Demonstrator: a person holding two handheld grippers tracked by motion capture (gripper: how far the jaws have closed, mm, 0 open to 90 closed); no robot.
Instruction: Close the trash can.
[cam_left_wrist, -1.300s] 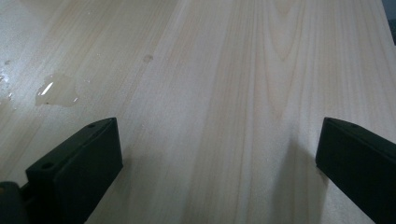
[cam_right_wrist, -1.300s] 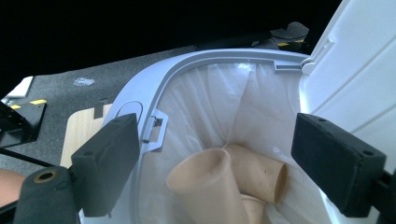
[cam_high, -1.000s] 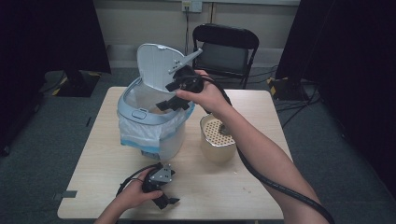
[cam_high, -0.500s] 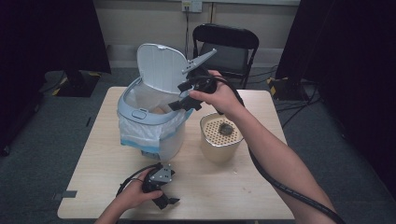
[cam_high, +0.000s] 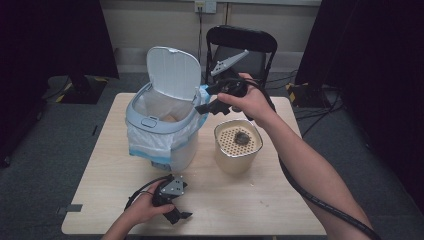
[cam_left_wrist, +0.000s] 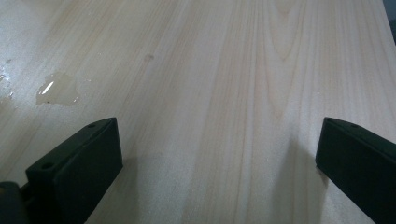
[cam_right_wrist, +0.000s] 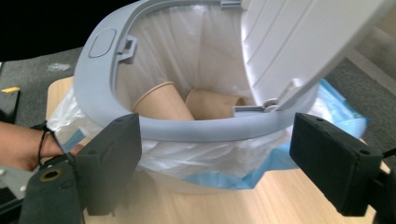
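A pale blue bin (cam_high: 150, 121) with a white liner stands on the table, its lid (cam_high: 172, 80) tipped up. Two brown paper cups (cam_right_wrist: 159, 105) lie inside it. My right gripper (cam_high: 206, 107) hovers open and empty just off the bin's right rim, pointing at the bin (cam_right_wrist: 140, 121). In the right gripper view the gripper (cam_right_wrist: 215, 158) has its jaws wide apart. A beige container (cam_high: 235, 160) with a perforated top carries a dark lump (cam_high: 242, 137). My left gripper (cam_high: 179, 215) rests open on the table near the front edge, with bare wood between its jaws (cam_left_wrist: 219, 154).
A wet patch (cam_left_wrist: 56, 88) lies on the wooden table (cam_high: 260, 200) ahead of the left gripper. A black folding chair (cam_high: 240, 42) stands behind the table. The right gripper's cable (cam_high: 320, 200) trails along the forearm. A blue liner edge (cam_right_wrist: 261, 172) hangs over the bin's side.
My right gripper has drawn back to the right, from over the bin's opening to beside its rim. The left gripper has stayed put.
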